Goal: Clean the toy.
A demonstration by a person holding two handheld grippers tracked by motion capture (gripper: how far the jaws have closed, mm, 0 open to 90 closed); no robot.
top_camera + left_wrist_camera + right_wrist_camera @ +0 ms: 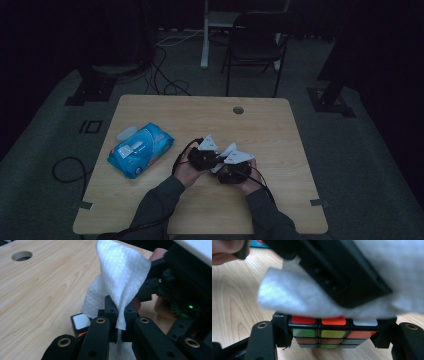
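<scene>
A Rubik's cube (322, 334) with red, orange, green and yellow stickers sits clamped between the jaws of my right gripper (334, 337), just above the wooden table (280, 145). My left gripper (120, 312) is shut on a white wet wipe (120, 277), which stands up from its jaws. In the right gripper view the wipe (294, 297) lies across the cube's top face, under the left gripper's black jaws. A white and red corner of the cube (81, 322) peeks out beside the left jaws. In the high view both grippers (202, 156) (234, 170) meet mid-table.
A blue pack of wet wipes (140, 149) lies on the left part of the table. A round cable hole (238, 110) is near the far edge. Beyond the table stand a black chair (255, 45) and loose cables on the floor (165, 75).
</scene>
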